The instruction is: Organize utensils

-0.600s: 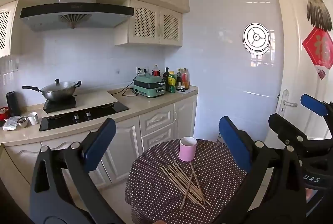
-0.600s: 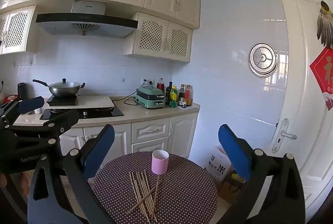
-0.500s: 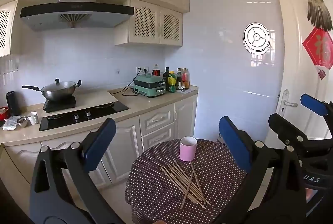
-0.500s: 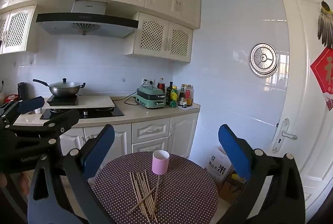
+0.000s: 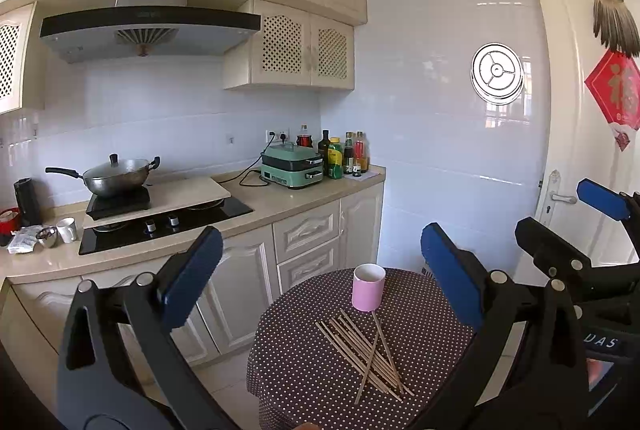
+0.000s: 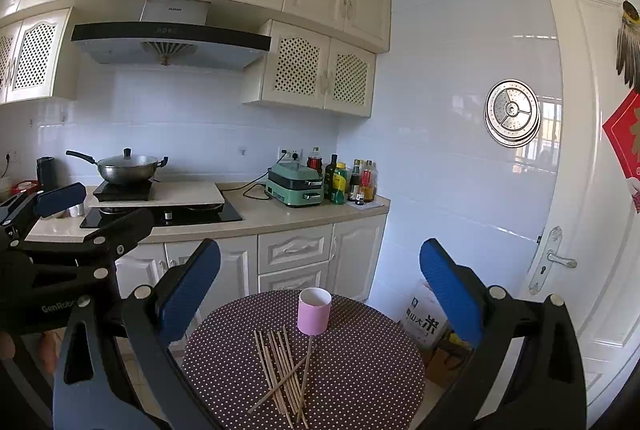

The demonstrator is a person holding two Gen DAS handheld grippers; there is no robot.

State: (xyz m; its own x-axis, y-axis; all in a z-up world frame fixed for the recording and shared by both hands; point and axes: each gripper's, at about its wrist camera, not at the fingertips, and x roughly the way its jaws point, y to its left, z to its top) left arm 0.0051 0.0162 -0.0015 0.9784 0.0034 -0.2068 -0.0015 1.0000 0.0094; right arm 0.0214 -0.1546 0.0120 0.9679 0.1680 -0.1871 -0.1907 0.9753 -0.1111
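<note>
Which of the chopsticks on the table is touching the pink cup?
The chopstick that crosses over the bundle: its far tip seems to meet the base of the pink cup; the others stop short, roughly parallel.

Readable lower left: "GenRobo" on the left gripper; lower right: "UAS" on the right gripper body.

The kitchen is brightly and evenly lit by daylight. Window glare is mirrored on the wall tiles. Strong fisheye bending and dark corners are seen; focus is sharp.
</note>
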